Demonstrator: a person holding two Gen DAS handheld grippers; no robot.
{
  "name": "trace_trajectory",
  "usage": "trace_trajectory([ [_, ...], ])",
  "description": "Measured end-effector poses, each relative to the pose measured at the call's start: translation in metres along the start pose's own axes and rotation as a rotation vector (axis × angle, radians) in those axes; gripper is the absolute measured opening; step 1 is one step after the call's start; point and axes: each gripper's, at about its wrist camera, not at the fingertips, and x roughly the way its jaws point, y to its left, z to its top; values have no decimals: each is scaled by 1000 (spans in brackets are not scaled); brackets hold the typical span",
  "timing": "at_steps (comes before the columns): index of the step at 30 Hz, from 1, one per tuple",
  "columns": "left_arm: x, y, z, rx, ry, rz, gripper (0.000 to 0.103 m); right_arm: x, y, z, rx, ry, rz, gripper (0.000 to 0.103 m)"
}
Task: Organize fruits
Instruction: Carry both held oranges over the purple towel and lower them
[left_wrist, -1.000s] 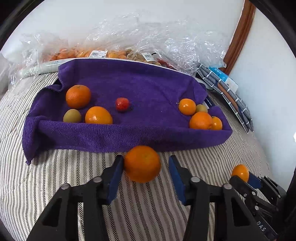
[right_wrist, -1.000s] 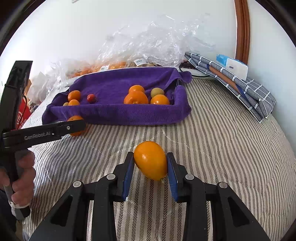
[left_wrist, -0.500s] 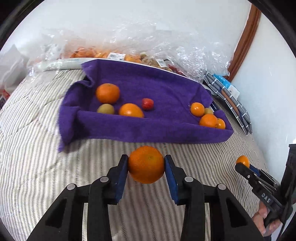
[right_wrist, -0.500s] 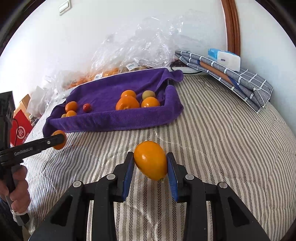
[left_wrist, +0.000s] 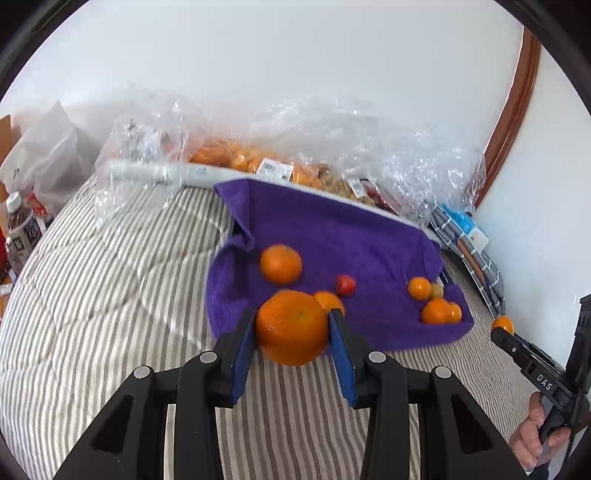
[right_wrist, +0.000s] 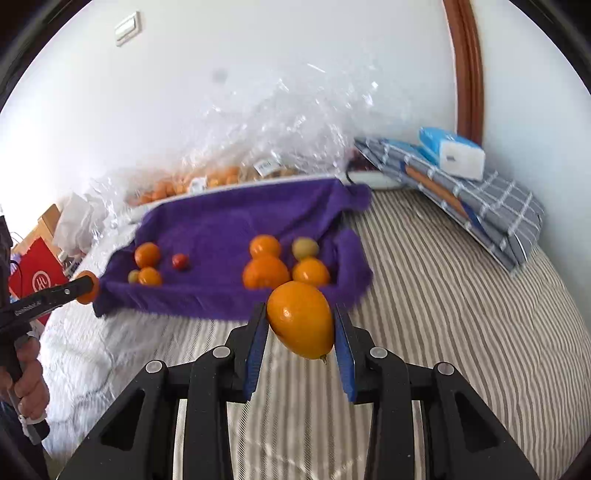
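Purple towel tray, one fruit in each gripper

Purple terry cloth lines the tray (left_wrist: 369, 236) that sits on the striped quilted bed (left_wrist: 110, 295), its edges folded up into soft walls. Seen from the right wrist, eight fruits lie in it in two groups: at the left, two round oranges, a small greenish fruit and one small red fruit (right_wrist: 180, 261); at the right, three oranges and a second greenish fruit (right_wrist: 305, 247).

The left gripper (left_wrist: 292, 332) has its jaws pinching a round, dimpled orange (left_wrist: 291, 326) between blue pads, held in the air at the tray's near wall. It is nearly a ball, so no long axis shows.

The right gripper (right_wrist: 300, 332) has its jaws pinching a smooth, egg-shaped yellow-orange fruit (right_wrist: 301, 319), also off the bed and just in front of the tray's near wall. Its long axis slants, blunt end up and to the left, narrow end with a tiny stem down and to the right.

Behind the tray is crinkled clear plastic wrap (left_wrist: 351, 147) over more packed orange fruit. A folded grey checked cloth (right_wrist: 480, 206) lies by the wall, with a blue and white pack (right_wrist: 452, 151) on top.
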Motion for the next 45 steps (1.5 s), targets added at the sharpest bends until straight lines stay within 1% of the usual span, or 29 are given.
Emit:
trace_trajectory([
  [2,6,-2,11,-1,-7,7,37,4,10,13,-15,-20,25,35],
  [4,15,-4,22,-9,-5,-5,37,11,19,23,-29,-26,45,35],
  [10,52,-20,43,6,24,-10,37,51,46,43,-65,13,114,35],
  [15,89,-37,53,28,66,-17,37,85,58,46,-94,67,139,35],
  [21,119,-55,60,87,91,-4,37,104,67,36,-146,97,145,35],
  [25,130,-54,60,79,113,-7,37,112,70,34,-155,110,157,35],
  [26,133,-53,61,79,119,-7,37,112,71,33,-150,132,159,35],
  [28,137,-55,60,86,134,-7,37,113,73,30,-162,126,143,35],
  [32,139,-58,56,112,129,-2,37,113,76,28,-178,119,135,35],
  [36,142,-59,54,129,131,3,37,119,76,26,-174,143,137,35],
  [40,142,-62,52,142,127,4,37,118,79,24,-191,133,120,35],
  [43,142,-65,50,168,109,27,37,119,83,23,-209,124,104,35],
  [44,142,-65,49,174,108,30,37,119,83,23,-218,143,102,35],
  [45,142,-66,49,177,108,28,37,119,83,22,-219,141,101,35],
])
